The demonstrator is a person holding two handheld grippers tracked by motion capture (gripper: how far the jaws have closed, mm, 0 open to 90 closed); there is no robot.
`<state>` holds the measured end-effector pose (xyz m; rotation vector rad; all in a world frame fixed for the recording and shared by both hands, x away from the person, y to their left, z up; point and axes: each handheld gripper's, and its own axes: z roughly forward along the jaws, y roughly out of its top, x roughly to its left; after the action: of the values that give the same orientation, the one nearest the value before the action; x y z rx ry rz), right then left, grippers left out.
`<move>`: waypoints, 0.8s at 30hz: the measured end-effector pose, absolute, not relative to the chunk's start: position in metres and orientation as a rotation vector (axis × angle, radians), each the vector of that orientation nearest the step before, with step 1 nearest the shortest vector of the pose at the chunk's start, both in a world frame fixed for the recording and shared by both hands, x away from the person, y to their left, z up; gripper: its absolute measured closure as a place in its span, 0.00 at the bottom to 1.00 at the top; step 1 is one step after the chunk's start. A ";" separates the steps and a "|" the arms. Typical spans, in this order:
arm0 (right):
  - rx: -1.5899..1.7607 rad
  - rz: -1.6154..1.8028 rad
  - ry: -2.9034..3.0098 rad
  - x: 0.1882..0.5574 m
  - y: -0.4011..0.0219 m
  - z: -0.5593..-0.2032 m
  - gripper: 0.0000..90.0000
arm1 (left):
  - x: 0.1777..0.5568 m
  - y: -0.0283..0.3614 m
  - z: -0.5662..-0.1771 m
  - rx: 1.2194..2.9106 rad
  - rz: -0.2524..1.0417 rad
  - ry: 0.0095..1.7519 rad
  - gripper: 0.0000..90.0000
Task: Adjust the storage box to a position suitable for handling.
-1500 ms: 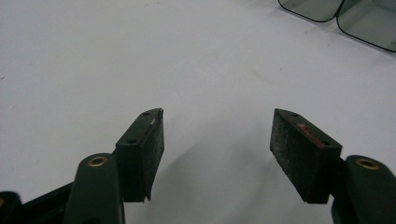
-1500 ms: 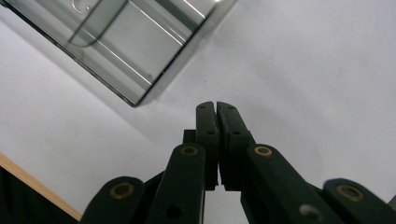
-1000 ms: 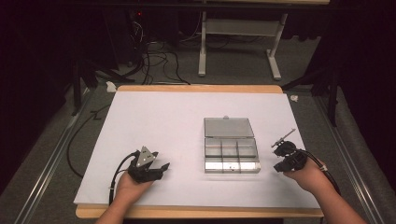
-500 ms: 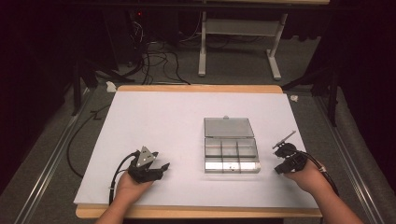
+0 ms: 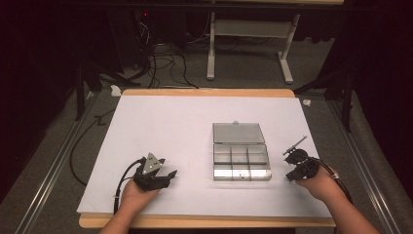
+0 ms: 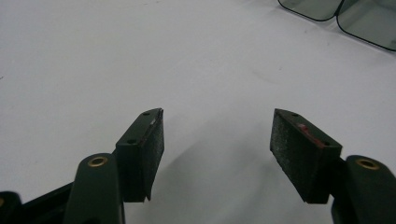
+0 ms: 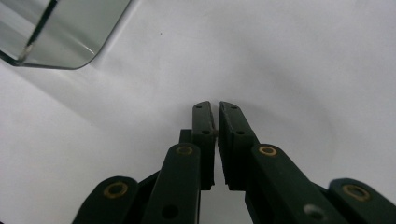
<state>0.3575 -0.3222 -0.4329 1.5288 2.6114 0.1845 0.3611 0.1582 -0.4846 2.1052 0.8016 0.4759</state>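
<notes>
A clear plastic compartment box (image 5: 241, 158) lies open on the white sheet (image 5: 185, 126), its lid (image 5: 238, 132) folded back flat. My left gripper (image 5: 168, 177) rests at the sheet's near left with its jaws wide open and nothing between them; in the left gripper view the left gripper (image 6: 217, 116) hovers over bare white sheet. My right gripper (image 5: 294, 165) sits just right of the box. In the right gripper view the right gripper (image 7: 215, 107) has just been closing, and its jaws stand almost together with nothing visible between them.
A thin dark rod (image 5: 296, 144) points up and right beside the right gripper. A rounded box corner (image 7: 60, 32) shows at the right gripper view's top left, and box edges (image 6: 355, 14) at the left gripper view's top right. Table legs and cables (image 5: 160, 58) stand beyond the table's wooden far edge.
</notes>
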 end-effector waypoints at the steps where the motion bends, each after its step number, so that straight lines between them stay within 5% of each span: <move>1: 1.525 0.188 2.614 0.358 -0.322 -0.432 0.96 | 0.361 0.158 -0.485 2.105 0.476 0.802 0.39; 24: 1.447 0.225 2.627 0.363 -0.304 -0.400 0.96 | 0.361 0.158 -0.485 2.104 0.476 0.802 0.39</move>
<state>0.3629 -0.3045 -0.3999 1.4469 2.6271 0.2246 0.3611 0.1583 -0.4847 2.1039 0.8021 0.4757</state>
